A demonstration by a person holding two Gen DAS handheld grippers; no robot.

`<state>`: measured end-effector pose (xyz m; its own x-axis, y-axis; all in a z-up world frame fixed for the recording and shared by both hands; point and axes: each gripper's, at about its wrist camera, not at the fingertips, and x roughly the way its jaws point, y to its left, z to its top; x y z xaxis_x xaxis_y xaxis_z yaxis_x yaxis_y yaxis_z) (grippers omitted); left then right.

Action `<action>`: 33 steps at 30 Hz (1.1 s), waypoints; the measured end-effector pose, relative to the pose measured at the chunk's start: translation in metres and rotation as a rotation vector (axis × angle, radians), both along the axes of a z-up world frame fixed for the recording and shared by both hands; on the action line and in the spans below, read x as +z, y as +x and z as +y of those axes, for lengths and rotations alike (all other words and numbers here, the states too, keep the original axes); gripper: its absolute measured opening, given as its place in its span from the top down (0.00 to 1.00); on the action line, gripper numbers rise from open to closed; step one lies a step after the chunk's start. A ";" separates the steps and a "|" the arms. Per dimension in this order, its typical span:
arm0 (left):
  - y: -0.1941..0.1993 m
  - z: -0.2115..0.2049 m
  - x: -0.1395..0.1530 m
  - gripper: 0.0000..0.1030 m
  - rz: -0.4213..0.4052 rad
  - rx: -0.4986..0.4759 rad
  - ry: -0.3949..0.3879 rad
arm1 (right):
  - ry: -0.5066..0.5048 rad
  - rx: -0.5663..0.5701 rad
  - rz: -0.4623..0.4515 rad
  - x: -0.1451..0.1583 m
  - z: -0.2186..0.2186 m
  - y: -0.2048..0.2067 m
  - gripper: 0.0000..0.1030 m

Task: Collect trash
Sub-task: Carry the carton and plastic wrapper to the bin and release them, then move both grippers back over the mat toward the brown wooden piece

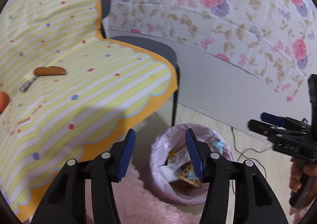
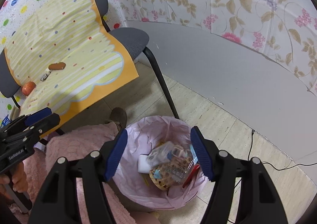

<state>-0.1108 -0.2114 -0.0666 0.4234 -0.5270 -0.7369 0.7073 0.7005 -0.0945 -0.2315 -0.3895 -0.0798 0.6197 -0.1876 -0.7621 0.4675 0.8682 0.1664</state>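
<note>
Because the bin [image 2: 158, 162] stands on the floor just beside the chair [image 2: 130, 40], with its pink liner folded out over the rim, anything lifted off the seat has only a short way to travel, which looks like the reason for putting it there. The right gripper [image 2: 158, 152] hangs directly over the bin's mouth with its 2 blue pads spread wide and nothing between them. Below it lie a clear plastic wrapper [image 2: 170, 158], a white block [image 2: 143, 163] and a patterned packet [image 2: 160, 180], piled loosely against the liner. The left gripper [image 1: 160, 156] is also spread wide and empty, held above the near rim of the bin and angled toward the seat, probably so it is ready to reach there.

On the striped yellow cloth [image 1: 79, 61] that covers the chair 3 pieces remain: a brown oblong piece [image 1: 49, 71], a small dark wrapper [image 1: 27, 84] just beside it, and an orange round thing [image 1: 3, 101] at the seat's edge. They lie flat and apart from each other, so each can be pinched singly. The task looks partly done, with the seat items next. The thin wrapper may be the hardest, lying flush on soft cloth that could bunch up between the pads.
</note>
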 end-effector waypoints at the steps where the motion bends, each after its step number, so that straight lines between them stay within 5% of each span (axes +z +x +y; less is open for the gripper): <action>1: 0.000 0.006 0.003 0.48 -0.009 0.015 -0.001 | -0.003 0.003 -0.006 0.003 0.002 0.000 0.37; 16: 0.013 0.070 0.031 0.46 -0.076 0.179 -0.024 | -0.064 0.140 -0.098 0.052 0.049 0.028 0.37; 33: 0.100 0.179 0.052 0.41 -0.127 0.497 -0.037 | -0.098 0.393 -0.113 0.070 0.113 0.150 0.37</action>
